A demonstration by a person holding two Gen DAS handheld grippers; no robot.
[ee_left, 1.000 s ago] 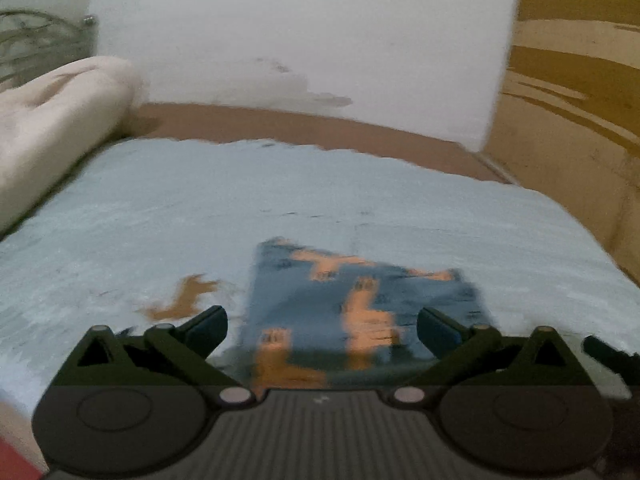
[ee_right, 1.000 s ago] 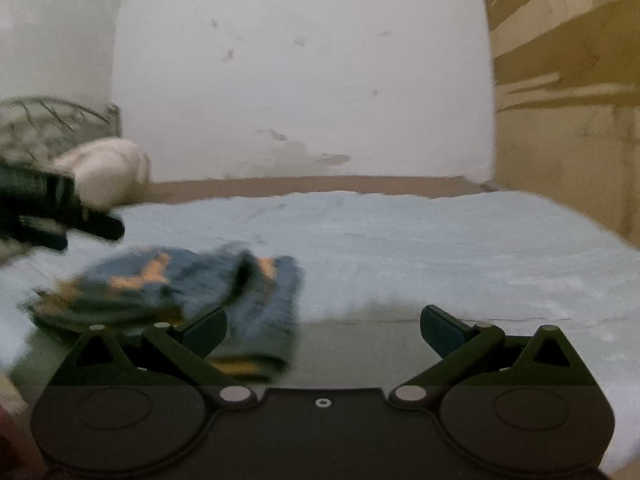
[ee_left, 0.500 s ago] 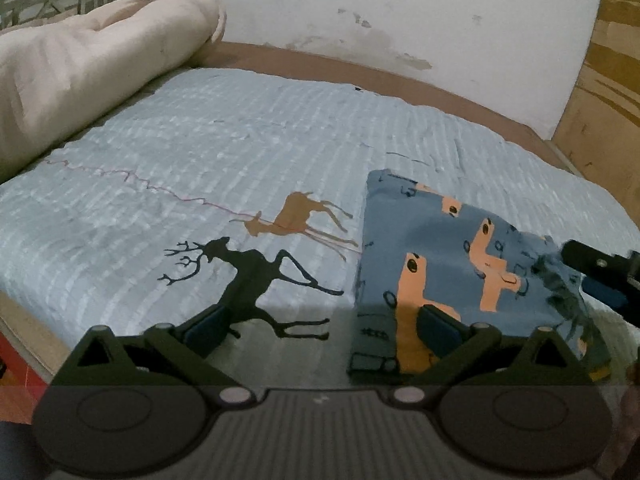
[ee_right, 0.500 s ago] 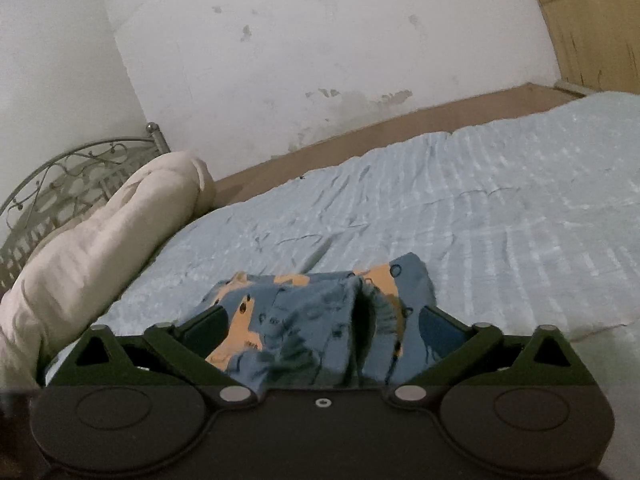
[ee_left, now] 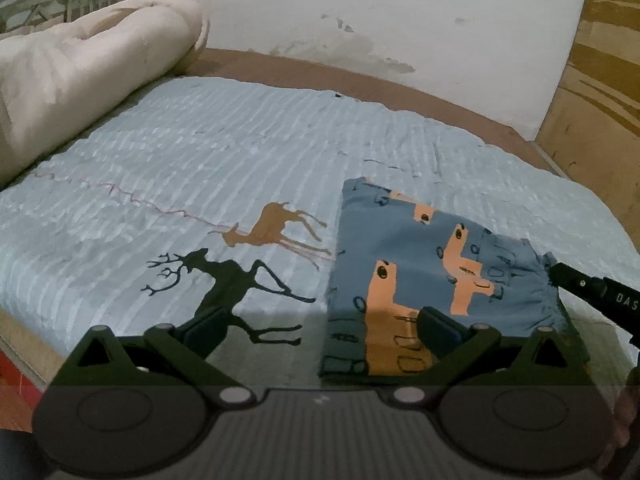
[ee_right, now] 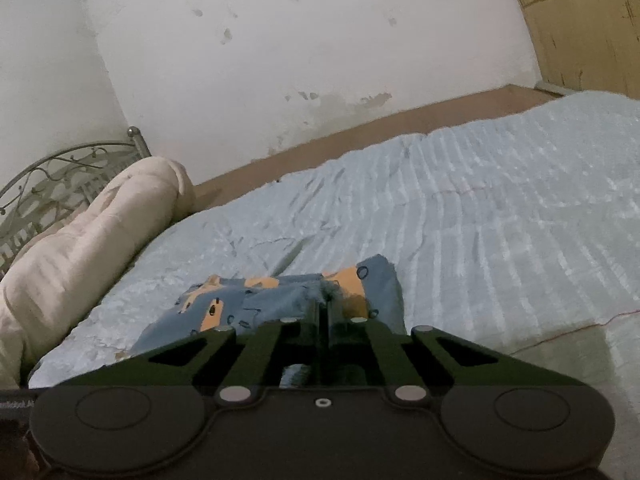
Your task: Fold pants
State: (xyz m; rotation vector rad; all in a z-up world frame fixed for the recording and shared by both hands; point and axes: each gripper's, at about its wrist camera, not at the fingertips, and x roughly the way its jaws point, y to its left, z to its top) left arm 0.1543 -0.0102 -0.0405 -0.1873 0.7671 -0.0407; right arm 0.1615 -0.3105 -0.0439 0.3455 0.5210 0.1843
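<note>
- Currently, pants [ee_left: 436, 276] lay part-folded on the bed [ee_left: 200, 168], long axis running away from the left tool [ee_left: 320, 326].
- Left tool apart, empty, pants' near edge beside it.
- Right tool [ee_right: 322, 304] clamped on pants' gathered edge; nearer.

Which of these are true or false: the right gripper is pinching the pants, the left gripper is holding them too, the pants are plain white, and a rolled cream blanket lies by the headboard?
1. The right gripper is shut on the pants. True.
2. The left gripper holds the pants too. False: it is open, gripping nothing.
3. The pants are plain white. False: they are blue with orange shapes.
4. A rolled cream blanket lies by the metal headboard. True.
</note>
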